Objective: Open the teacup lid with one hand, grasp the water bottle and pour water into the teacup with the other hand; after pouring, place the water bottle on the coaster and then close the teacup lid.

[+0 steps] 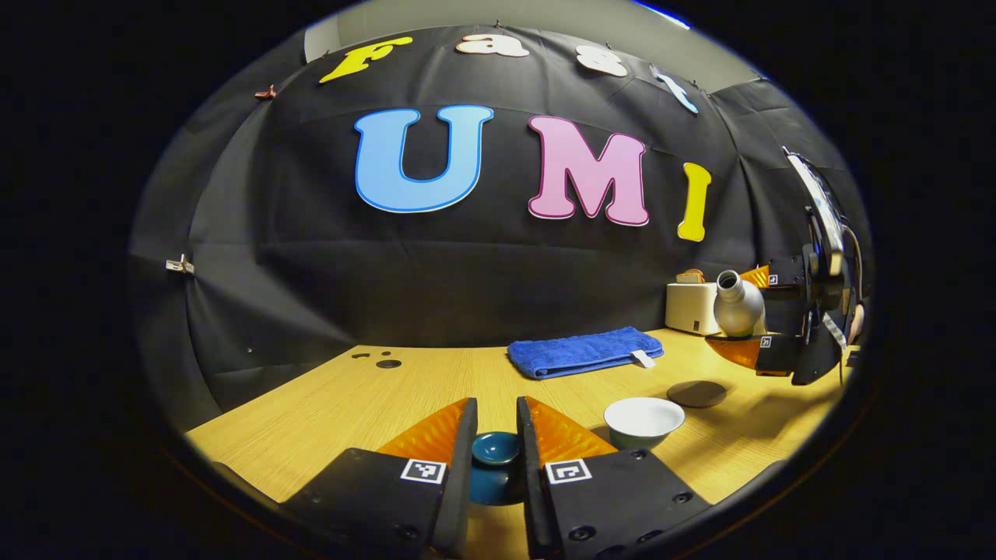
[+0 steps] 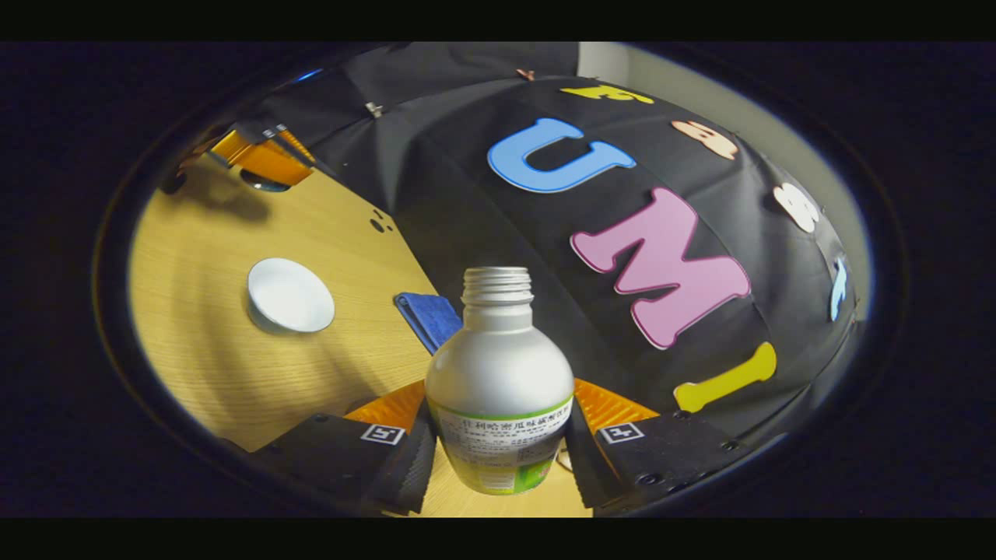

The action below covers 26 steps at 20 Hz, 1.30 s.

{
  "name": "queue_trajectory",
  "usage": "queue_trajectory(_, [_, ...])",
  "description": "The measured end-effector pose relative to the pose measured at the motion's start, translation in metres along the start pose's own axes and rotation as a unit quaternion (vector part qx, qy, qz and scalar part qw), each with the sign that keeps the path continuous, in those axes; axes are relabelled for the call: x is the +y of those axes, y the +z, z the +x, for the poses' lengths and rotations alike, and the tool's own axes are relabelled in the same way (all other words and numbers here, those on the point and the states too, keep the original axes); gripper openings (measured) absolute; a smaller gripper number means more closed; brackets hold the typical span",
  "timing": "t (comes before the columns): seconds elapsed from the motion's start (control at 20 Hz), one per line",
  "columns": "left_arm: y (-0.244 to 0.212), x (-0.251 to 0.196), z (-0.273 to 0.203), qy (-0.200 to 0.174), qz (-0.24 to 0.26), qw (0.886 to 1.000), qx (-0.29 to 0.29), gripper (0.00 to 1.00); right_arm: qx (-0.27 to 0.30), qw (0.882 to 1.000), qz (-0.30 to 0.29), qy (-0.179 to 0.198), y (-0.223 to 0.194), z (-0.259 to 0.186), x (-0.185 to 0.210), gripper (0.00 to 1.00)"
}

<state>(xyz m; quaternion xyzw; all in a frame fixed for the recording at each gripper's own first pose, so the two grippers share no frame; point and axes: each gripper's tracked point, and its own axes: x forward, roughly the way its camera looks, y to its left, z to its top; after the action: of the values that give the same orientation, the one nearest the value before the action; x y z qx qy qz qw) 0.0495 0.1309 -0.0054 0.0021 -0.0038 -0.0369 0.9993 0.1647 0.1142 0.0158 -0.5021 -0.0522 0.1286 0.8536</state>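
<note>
Wood-grain surface w/ black cloth behind. Left gripper has its jaws clamped on the teal lid, its lower part cut off by the fingers. White teacup sits uncovered just to the right, dark coaster near it, blue towel further back. Right gripper jaws squeezed on the uncapped water bottle, held up in the air and tilted, bottle base hidden.

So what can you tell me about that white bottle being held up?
The water bottle looks like white plastic, round-shouldered, with a threaded neck, no cap, and a green-edged label around its lower body. The right gripper clamps it at label height, both fingers pressing its sides. In the left gripper view it is off the table, slightly tilted.
</note>
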Motion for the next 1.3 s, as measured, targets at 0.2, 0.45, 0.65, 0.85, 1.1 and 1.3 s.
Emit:
queue_trajectory(0.2, [0.0,0.0,-0.001,0.0,0.0,1.0,0.0,0.33,-0.022,0.997,-0.077,0.009,0.008,0.012,0.015,0.75])
queue_trajectory(0.45, [-0.001,0.0,0.0,0.0,0.0,1.0,0.0,0.32,-0.042,0.986,-0.162,0.019,0.009,0.026,0.031,0.75])
queue_trajectory(0.65, [-0.001,0.0,0.0,0.0,0.0,1.0,0.001,0.32,-0.051,0.979,-0.194,0.026,0.008,0.03,0.041,0.75])
queue_trajectory(0.85, [0.0,-0.001,0.0,-0.002,-0.001,1.0,0.001,0.32,-0.06,0.97,-0.235,0.029,0.005,0.038,0.045,0.71])
queue_trajectory(1.1, [0.0,-0.001,-0.001,-0.002,-0.001,1.0,0.001,0.32,-0.075,0.954,-0.288,0.026,0.006,0.043,0.045,0.75])
queue_trajectory(1.3, [0.0,-0.001,-0.001,-0.002,-0.001,1.0,0.001,0.32,-0.093,0.937,-0.338,0.016,0.011,0.044,0.042,0.74])
